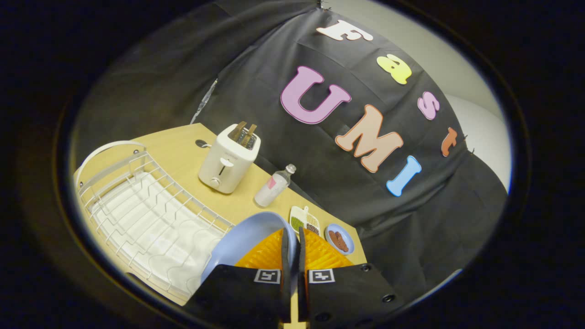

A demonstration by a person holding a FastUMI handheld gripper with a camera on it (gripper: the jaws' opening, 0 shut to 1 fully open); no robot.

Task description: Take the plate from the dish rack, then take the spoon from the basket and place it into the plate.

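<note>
Even, soft overhead light is falling on the wooden table (183,151); shadows are staying faint. Fisheye distortion is bending the dish rack (146,214) and table edge strongly outward. The toaster (228,160) is showing sharp; the gripper (294,237), closed on the plate (242,242), is looking slightly soft up close.

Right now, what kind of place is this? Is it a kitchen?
Probably a pretend kitchen set up in a booth. On a wooden table sit a toaster with bread in it and a white dish rack. The hand-held gripper is shut on a blue plate.
</note>
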